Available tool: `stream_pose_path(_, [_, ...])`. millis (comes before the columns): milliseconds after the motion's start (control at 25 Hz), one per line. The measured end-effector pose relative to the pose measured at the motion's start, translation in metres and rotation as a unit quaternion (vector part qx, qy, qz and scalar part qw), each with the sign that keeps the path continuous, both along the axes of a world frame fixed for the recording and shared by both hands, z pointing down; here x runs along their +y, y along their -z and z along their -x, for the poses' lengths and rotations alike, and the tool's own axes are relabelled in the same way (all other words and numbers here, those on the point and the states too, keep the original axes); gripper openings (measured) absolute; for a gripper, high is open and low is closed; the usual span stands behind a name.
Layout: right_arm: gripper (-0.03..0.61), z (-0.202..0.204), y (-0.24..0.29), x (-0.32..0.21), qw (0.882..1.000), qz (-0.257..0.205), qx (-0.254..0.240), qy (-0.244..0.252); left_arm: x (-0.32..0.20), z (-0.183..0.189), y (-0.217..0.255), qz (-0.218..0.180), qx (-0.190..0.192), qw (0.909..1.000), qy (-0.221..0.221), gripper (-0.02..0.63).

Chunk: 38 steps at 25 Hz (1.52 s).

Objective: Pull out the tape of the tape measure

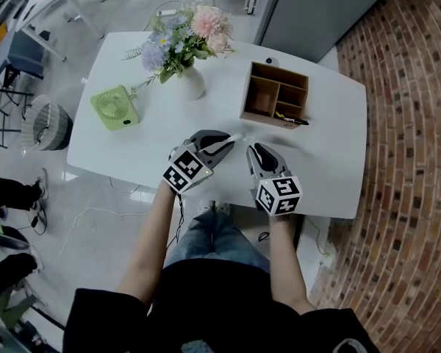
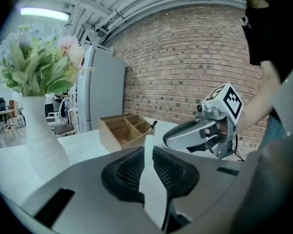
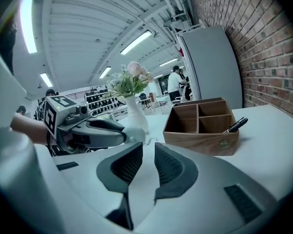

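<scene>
White tape measure (image 2: 148,141) sits edge-on in the left gripper (image 2: 148,165), pads clenched on it, over the near side of the counter (image 1: 331,145). It shows as a thin strip, long axis in line with the jaws, end poking past the tips toward the wooden organizer (image 3: 200,141). Right gripper (image 3: 147,155) just beside, released, nothing between its pads. Organizer front carries a small round emblem, too small to read; black pen (image 3: 236,125) in its right-hand compartment. Vase of flowers (image 1: 189,83) and green fan (image 1: 115,107) further back.
</scene>
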State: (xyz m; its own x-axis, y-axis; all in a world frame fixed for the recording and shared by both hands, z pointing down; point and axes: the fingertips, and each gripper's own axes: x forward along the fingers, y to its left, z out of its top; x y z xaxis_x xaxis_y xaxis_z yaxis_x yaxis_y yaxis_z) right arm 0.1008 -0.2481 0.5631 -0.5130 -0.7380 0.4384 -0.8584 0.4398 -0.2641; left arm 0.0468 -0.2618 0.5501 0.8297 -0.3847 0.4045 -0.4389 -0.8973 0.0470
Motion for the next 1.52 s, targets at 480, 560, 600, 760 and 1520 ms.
stream_pose_path(480, [0.064, 0.016, 0.018, 0.014, 0.999, -0.006, -0.035, 0.024, 0.030, 0.003, 0.033, -0.029, 0.011, 0.9993, -0.022, 0.069])
stream_pose_path(560, [0.064, 0.018, 0.020, 0.016, 0.999, -0.006, -0.042, 0.026, 0.033, 0.005, 0.037, -0.030, 0.016, 0.9991, -0.023, 0.069])
stream_pose_path(600, [0.064, 0.019, 0.021, 0.017, 0.999, -0.007, -0.044, 0.028, 0.034, 0.006, 0.039, -0.031, 0.017, 0.9991, -0.025, 0.069])
stream_pose_path(760, [0.046, 0.021, 0.027, 0.021, 0.998, -0.018, -0.047, 0.036, 0.041, 0.006, 0.046, -0.036, 0.019, 0.9987, -0.031, 0.069])
stream_pose_path(1520, [0.003, -0.013, 0.031, 0.028, 0.997, -0.059, 0.033, -0.022, 0.048, 0.035, 0.039, -0.033, 0.004, 0.9992, -0.023, 0.069])
